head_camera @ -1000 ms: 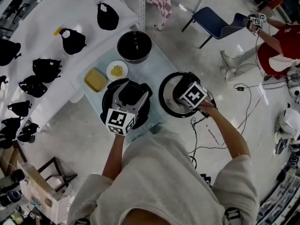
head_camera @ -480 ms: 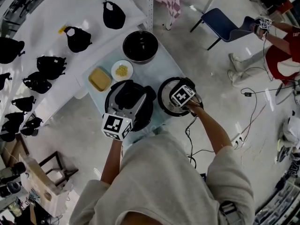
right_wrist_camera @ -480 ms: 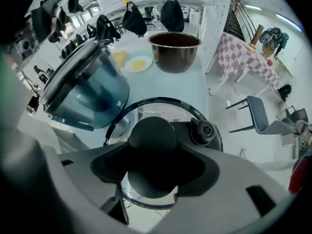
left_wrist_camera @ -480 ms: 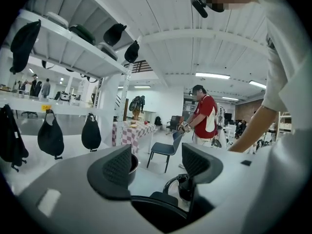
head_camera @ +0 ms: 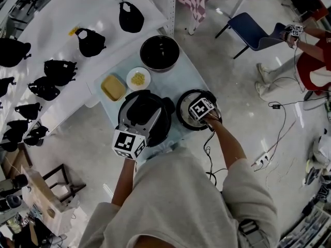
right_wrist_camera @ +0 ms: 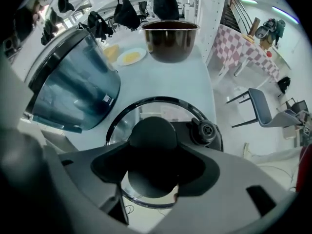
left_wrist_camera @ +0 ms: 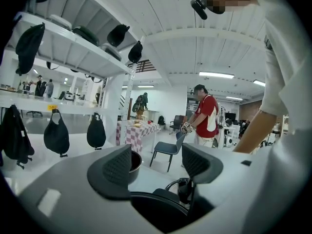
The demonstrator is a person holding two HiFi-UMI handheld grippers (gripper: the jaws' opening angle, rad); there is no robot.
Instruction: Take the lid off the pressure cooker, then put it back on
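The right gripper (right_wrist_camera: 152,167) clamps the knob (right_wrist_camera: 152,135) of the glass lid (head_camera: 183,110) at the table's (head_camera: 173,81) right edge, beside the pressure cooker (head_camera: 164,119). The left gripper (left_wrist_camera: 155,165) hangs above the cooker, jaws apart and empty

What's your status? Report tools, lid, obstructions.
Left tool open, empty. Right tool shut on lid knob; lid off, right of pressure cooker. Left tool over the cooker's mouth, may block return.

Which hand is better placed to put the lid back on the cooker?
Right. The right tool grips the knob of the lid, which lies beside the cooker. The left tool is open and empty, at the cooker.
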